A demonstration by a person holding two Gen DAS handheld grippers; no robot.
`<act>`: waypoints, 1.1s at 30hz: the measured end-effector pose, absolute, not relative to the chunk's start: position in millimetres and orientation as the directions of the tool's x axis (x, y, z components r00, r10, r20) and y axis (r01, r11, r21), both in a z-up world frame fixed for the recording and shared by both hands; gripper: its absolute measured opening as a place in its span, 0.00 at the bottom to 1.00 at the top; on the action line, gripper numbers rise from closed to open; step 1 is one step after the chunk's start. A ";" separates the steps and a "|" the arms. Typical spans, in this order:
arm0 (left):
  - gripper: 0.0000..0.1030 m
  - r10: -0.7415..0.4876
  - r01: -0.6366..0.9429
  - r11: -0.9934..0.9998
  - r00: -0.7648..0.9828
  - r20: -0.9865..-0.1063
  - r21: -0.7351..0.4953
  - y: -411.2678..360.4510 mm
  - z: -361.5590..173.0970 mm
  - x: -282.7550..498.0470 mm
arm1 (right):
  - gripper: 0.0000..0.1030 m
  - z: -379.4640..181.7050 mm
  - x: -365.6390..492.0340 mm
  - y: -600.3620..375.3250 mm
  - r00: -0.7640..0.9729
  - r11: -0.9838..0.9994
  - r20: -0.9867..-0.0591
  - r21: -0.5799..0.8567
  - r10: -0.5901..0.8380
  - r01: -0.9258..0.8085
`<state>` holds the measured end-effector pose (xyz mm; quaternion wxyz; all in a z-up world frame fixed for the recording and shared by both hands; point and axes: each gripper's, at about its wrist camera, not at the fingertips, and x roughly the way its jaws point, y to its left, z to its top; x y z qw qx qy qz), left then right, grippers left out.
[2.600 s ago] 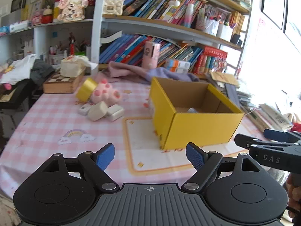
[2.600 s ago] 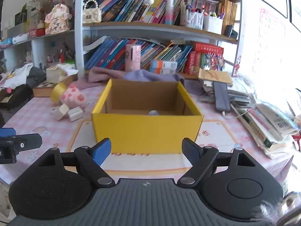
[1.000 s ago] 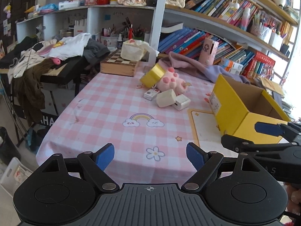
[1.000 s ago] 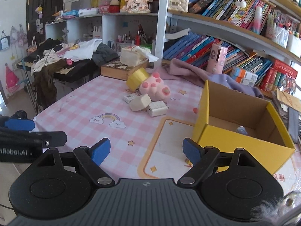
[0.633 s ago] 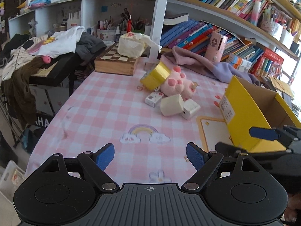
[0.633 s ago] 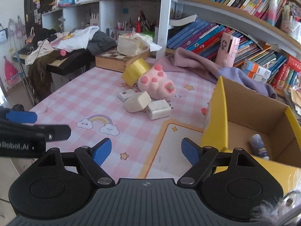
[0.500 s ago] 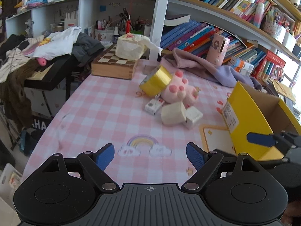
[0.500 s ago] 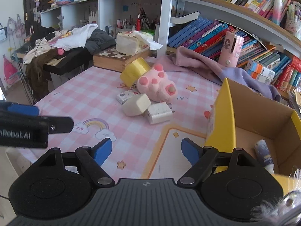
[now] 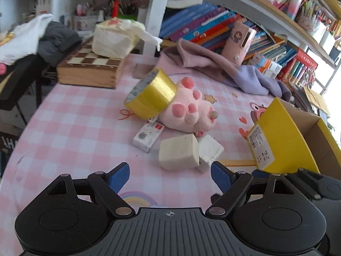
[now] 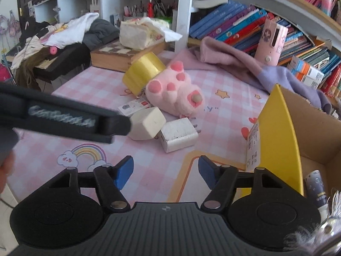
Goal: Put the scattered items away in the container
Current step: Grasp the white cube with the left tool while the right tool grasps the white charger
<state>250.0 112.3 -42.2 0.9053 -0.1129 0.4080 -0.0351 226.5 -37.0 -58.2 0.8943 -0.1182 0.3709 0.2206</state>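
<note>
Both grippers hang empty above the pink checked desk [image 9: 70, 117]: the left gripper [image 9: 169, 176] has its jaws spread wide, aimed at the cream block [image 9: 178, 154], and the right gripper [image 10: 165, 171] is just as wide, pointing at the white charger [image 10: 178, 134]. The scattered things lie in one tight cluster near the yellow box [image 9: 283, 136], which stands open to the right with a small bottle [image 10: 317, 188] already inside. The risk lies in that crowding: the cream block touches the charger, so closing on one would likely shove or drag the other, and the charger's prongs point toward the pink plush paw [image 10: 175, 92] and could snag its fur. The yellow tape roll [image 9: 151, 93] leans tilted against the paw and over the small flat carton [image 9: 148, 136]; lifting the paw first would probably let the roll tip and wheel off across the cloth. The two grippers are also close together, the left one's arm crossing the right wrist view, so a reach by both at once could make them collide. Beyond the cluster sit a wooden chessboard box [image 9: 89, 69], a tissue pack [image 9: 113, 41] on it, a purple garment [image 9: 223, 72] and shelves of books [image 10: 234, 27], none blocking the way to the box
</note>
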 end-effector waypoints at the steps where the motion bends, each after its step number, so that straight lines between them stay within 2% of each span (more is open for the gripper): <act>1: 0.83 -0.163 -0.023 0.971 0.658 -0.735 -0.236 111.4 -44.7 256.7 | 0.63 -59.5 230.1 -36.3 0.627 0.878 -0.718 -0.048 0.302 -0.477; 11: 0.80 -0.209 -0.047 0.955 0.591 -0.779 -0.292 109.0 -74.0 307.7 | 0.62 -74.5 262.0 -23.5 0.591 0.889 -0.761 -0.044 0.266 -0.456; 13: 0.74 -0.234 -0.045 0.947 0.584 -0.777 -0.318 109.5 -77.3 311.1 | 0.62 -77.6 266.2 -20.9 0.591 0.890 -0.766 -0.054 0.255 -0.453; 15: 0.53 -0.252 -0.040 0.942 0.575 -0.778 -0.334 110.3 -80.8 312.7 | 0.62 -80.6 270.6 -20.1 0.589 0.894 -0.771 -0.057 0.244 -0.445; 20: 0.45 -0.285 -0.068 0.915 0.587 -0.758 -0.397 128.4 -78.4 303.7 | 0.62 -85.5 279.2 -16.7 0.584 0.896 -0.776 -0.055 0.239 -0.441; 33: 0.43 -0.224 -0.204 0.882 0.609 -0.761 -0.424 175.4 -62.6 259.1 | 0.66 -99.9 315.9 -5.8 0.588 0.934 -0.782 -0.024 0.205 -0.357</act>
